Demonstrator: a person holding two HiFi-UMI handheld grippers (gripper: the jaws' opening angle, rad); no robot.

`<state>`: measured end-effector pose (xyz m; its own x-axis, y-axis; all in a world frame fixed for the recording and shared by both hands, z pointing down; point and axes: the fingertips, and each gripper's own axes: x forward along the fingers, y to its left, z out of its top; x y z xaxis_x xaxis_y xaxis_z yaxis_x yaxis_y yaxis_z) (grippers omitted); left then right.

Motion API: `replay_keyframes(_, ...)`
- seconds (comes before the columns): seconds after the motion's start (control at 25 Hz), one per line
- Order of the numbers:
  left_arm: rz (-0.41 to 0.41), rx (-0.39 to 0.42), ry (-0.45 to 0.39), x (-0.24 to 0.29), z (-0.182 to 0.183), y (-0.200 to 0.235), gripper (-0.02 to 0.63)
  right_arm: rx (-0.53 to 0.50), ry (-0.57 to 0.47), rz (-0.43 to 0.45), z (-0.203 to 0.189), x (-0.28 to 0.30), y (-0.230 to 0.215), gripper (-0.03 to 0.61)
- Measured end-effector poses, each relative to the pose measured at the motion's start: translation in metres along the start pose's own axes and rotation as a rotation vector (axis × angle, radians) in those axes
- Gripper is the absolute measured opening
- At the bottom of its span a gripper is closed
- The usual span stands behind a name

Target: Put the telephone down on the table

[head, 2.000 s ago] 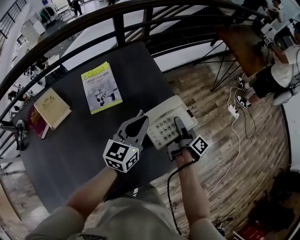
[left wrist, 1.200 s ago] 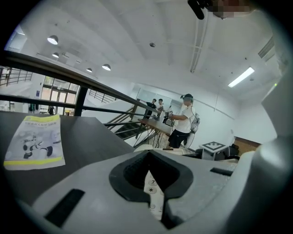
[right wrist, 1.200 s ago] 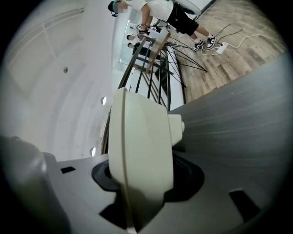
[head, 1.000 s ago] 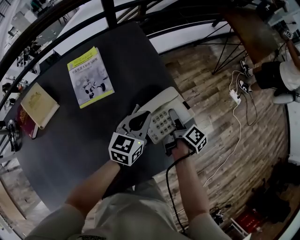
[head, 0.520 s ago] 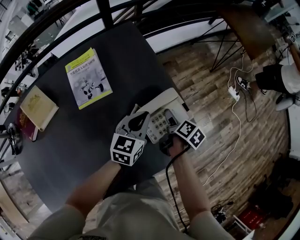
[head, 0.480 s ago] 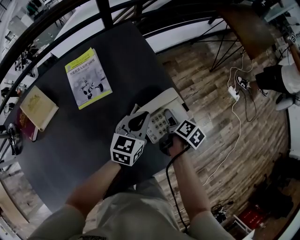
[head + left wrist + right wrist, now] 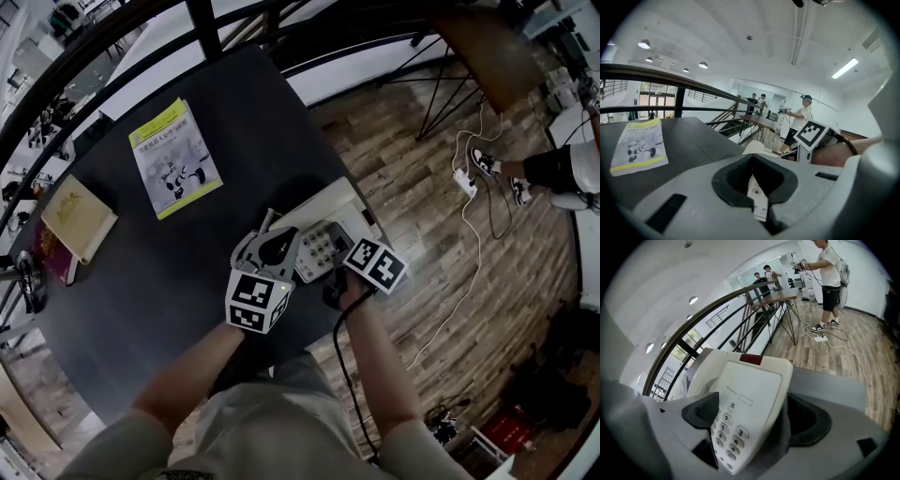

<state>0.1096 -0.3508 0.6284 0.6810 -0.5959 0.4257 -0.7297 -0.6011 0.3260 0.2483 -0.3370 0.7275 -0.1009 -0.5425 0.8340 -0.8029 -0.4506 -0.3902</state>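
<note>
Telephone (image 7: 317, 220) is down on the dark tabletop (image 7: 159, 291), close to its right edge, keypad up, w/ my two cubes just near of it. My right hand-held gripper (image 7: 757, 411) has let go: its jaws have just been opening and stand wide. The phone is between them, w/ a clear dark gap on the right side, so nothing presses on it. My left hand-held gripper (image 7: 753, 159) is clenched on the phone's near-left edge. Its own view shows a thin white strip w/ the * key pinched in the dark pads. A black cable (image 7: 339, 366) runs back from the right unit along my forearm. Far left on the tabletop, well apart from the phone, lies a yellow-green booklet (image 7: 175, 157), flat, cover up. Further left is a tan book (image 7: 78, 217) resting partly on a dark red one (image 7: 52, 253). A dark railing (image 7: 202, 23) curves past the far side. To the right is wood floor (image 7: 441, 272) w/ a white power strip (image 7: 466, 184) and its lead. A person's legs (image 7: 553, 173) show at the far right edge.
</note>
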Motion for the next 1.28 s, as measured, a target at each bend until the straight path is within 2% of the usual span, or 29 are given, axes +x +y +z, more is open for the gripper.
replay_keyframes(0.32,0.001,-0.015,0.004,-0.003,0.004,0.001,0.005,0.02,-0.002,0.015,0.0,-0.01,0.001,0.42)
replay_keyframes(0.52,0.019,0.059,-0.014,-0.013,0.008,-0.005,0.005,-0.009,0.003,0.063,-0.001,-0.026,0.006,0.416)
replay_keyframes(0.68,0.036,0.075,-0.015,-0.023,0.011,-0.009,0.005,-0.021,-0.015,0.09,0.002,-0.044,0.008,0.412)
replay_keyframes(0.72,0.044,0.082,-0.014,-0.025,0.012,-0.009,0.005,-0.027,-0.02,0.082,0.002,-0.049,0.006,0.374)
replay_keyframes(0.76,0.054,0.092,-0.014,-0.029,0.012,-0.009,0.005,-0.036,-0.03,0.065,0.003,-0.054,0.004,0.266)
replay_keyframes(0.8,0.062,0.099,-0.017,-0.033,0.012,-0.009,0.005,-0.049,-0.046,0.048,0.003,-0.06,0.002,0.133)
replay_keyframes(0.84,0.068,0.102,-0.022,-0.038,0.014,-0.01,0.005,-0.065,-0.061,0.043,0.004,-0.066,0.002,0.086)
replay_keyframes(1.04,0.086,0.118,-0.054,-0.058,0.029,-0.012,0.005,-0.148,-0.108,0.124,0.008,-0.095,0.021,0.056)
replay_keyframes(1.12,0.089,0.124,-0.07,-0.066,0.038,-0.016,0.005,-0.188,-0.17,0.138,0.015,-0.114,0.028,0.015)
replay_keyframes(1.28,0.095,0.147,-0.113,-0.085,0.059,-0.029,0.005,-0.287,-0.316,0.191,0.033,-0.162,0.047,0.014)
